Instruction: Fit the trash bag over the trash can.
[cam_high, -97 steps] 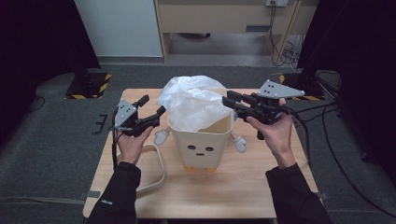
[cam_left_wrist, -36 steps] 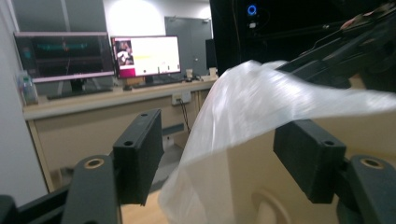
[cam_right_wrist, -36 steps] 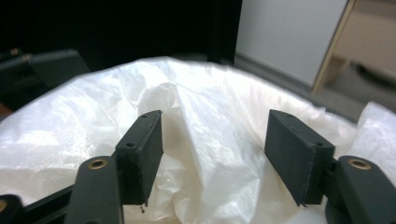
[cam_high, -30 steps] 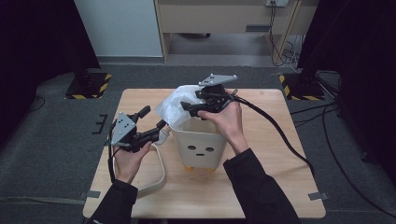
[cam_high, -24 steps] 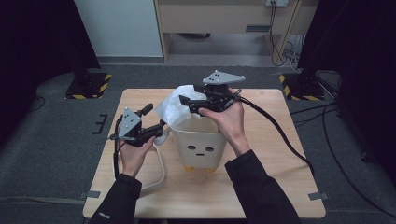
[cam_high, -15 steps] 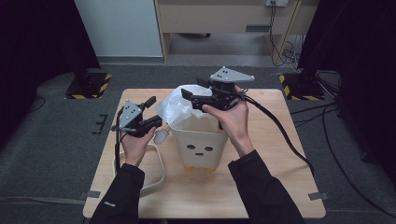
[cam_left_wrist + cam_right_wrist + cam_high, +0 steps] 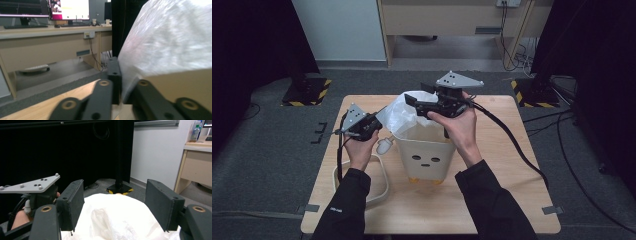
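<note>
Now left gripper (image 7: 120, 90) tight on white bag (image 7: 170, 40), just closed.

Left gripper (image 7: 379, 119) jaws have just been closing, pinched on white bag (image 7: 404, 112) film; bin (image 7: 426, 155) wall blocks just beside the fingertips. Right gripper (image 7: 113, 202) jaws spread, open air between, bag bulging beneath. Bare table (image 7: 502, 195) beyond.
</note>
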Action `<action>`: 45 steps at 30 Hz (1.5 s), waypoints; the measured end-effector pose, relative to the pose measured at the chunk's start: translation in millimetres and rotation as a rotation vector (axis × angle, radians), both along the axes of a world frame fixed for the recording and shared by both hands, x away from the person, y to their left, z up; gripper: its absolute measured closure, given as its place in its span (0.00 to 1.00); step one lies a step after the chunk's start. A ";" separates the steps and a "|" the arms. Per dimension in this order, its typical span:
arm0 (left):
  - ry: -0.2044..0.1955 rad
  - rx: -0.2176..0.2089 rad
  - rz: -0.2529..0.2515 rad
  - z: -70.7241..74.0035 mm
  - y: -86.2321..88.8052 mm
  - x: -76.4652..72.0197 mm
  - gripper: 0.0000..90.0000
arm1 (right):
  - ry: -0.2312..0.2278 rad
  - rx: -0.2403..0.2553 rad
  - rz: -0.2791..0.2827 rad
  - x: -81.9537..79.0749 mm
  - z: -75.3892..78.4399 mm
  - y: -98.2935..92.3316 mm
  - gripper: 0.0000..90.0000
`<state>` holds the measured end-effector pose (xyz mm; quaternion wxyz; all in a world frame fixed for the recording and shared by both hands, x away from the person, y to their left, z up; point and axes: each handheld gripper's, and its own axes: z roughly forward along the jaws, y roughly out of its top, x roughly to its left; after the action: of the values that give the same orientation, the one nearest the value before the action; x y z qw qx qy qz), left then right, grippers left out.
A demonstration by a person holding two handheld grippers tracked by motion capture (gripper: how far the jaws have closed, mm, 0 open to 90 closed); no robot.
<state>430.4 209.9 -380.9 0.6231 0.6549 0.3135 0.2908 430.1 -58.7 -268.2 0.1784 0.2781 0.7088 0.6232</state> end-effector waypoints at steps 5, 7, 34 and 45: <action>-0.051 -0.005 0.004 16.6 2.3 -11.3 1.00 | -0.020 0.031 -0.006 -2.2 5.2 -4.8 0.37; -0.089 -0.008 0.004 27.1 4.0 -18.9 1.00 | -0.033 0.049 -0.013 -2.9 8.5 -8.0 0.37; -0.058 0.061 0.059 18.9 14.8 -67.2 0.44 | 0.215 -0.300 -0.028 11.7 -23.5 16.0 0.40; 0.001 0.062 0.037 2.1 2.2 -37.9 0.38 | 0.083 -0.109 -0.041 5.9 -8.2 8.3 0.39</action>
<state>392.5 212.1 -378.8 0.5967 0.6682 0.3166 0.3117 436.1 -50.4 -276.4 0.1762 0.3080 0.7428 0.5678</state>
